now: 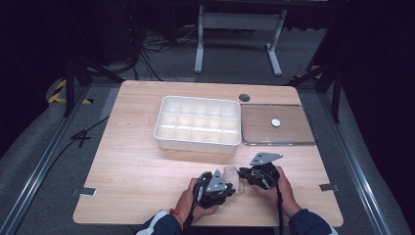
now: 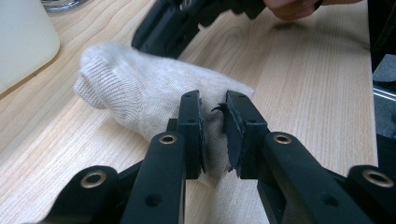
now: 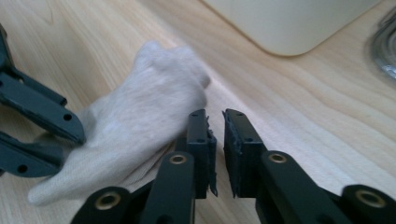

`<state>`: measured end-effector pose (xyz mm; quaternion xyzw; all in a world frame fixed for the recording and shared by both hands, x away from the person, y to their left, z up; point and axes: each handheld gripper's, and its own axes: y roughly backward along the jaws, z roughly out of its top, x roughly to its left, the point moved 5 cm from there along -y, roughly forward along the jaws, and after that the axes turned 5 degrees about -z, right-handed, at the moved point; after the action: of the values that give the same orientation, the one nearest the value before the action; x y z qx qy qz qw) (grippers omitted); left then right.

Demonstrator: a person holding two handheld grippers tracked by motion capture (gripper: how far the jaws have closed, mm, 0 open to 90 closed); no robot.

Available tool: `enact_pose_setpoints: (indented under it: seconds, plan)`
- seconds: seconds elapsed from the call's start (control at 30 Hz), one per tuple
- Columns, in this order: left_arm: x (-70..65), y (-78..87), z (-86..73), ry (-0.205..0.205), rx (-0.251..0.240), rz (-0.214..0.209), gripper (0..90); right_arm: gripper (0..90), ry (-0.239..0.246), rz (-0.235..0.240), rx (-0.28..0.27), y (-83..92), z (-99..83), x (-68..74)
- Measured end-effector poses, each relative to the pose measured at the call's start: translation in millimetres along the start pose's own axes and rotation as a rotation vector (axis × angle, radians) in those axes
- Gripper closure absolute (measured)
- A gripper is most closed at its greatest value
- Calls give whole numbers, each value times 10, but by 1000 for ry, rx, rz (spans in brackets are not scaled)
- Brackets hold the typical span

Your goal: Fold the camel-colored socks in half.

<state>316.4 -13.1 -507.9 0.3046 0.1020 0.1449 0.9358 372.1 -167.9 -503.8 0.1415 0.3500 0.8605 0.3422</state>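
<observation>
A beige sock (image 1: pixel 234 177) lies crumpled on the wooden table (image 1: pixel 147 166) near its front edge, between my two grippers. My left gripper (image 1: pixel 229 185) holds it from the left. In the left gripper view the left gripper (image 2: pixel 215 100) is shut on a fold of the sock (image 2: pixel 140 88). My right gripper (image 1: pixel 242 172) sits at the sock's right side. In the right gripper view the right gripper (image 3: pixel 215 114) has its jaws nearly touching with nothing between them, and the sock (image 3: pixel 140 107) lies against the outside of its left jaw.
A white compartment box (image 1: pixel 195 142) stands in the middle of the table. To its right is a shallow metal-rimmed tray (image 1: pixel 264 131) with a small white disc (image 1: pixel 276 122) in it. A round black hole (image 1: pixel 244 97) is behind them. The person's hands hold both grippers.
</observation>
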Motion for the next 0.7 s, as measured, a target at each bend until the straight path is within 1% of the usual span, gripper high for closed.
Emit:
enact_pose_setpoints:
  seconds: [0.1,0.13,0.17,0.2,0.23,0.27,0.3,0.33,0.37,0.4,0.43,0.47,0.5,0.53,0.57,0.6,0.63,0.67,0.7]
  plan:
    - [-1,-1,-1,-1,0,3,766,743,-16,11,-63,100,80,-3]
    - [-1,1,-1,2,0,1,766,705,-23,34,-99,141,114,15]
    - [2,2,-2,0,1,0,766,669,-32,67,-136,178,145,41]
    - [3,3,-3,1,1,0,766,640,-37,89,-160,203,172,64]
    - [2,1,-3,2,-1,-1,766,616,-29,106,-162,203,191,95]
    - [2,1,-3,2,-1,-1,766,616,-29,106,-162,203,191,95]
    - [-3,0,-4,9,-3,-2,766,544,-20,122,-129,132,189,138]
    - [2,2,-6,7,-3,-3,766,525,-26,136,-102,95,175,151]
    - [4,4,-7,8,-2,-5,766,490,-24,141,-52,25,136,156]
    - [5,2,-9,11,-8,-8,766,468,-30,141,-30,-18,110,156]
    - [5,2,-9,11,-8,-8,766,468,-30,141,-30,-18,110,156]
    - [11,3,-11,10,-12,-11,766,464,-44,158,-25,-36,94,144]
    - [8,2,-12,10,-14,-11,767,437,-69,183,-4,-52,79,110]
    - [3,0,-12,8,-15,-11,767,416,-93,199,10,-66,67,87]
    - [3,6,-14,6,-5,-11,767,410,-109,209,18,-82,52,64]
    - [4,4,-15,5,-11,-10,767,432,-125,223,20,-100,39,57]
    - [6,6,-16,2,-10,-11,767,486,-140,254,27,-110,30,63]
    - [2,6,-18,7,-12,-9,767,517,-146,281,31,-111,30,71]
    - [0,9,-19,6,-12,-8,766,544,-145,288,33,-116,29,70]
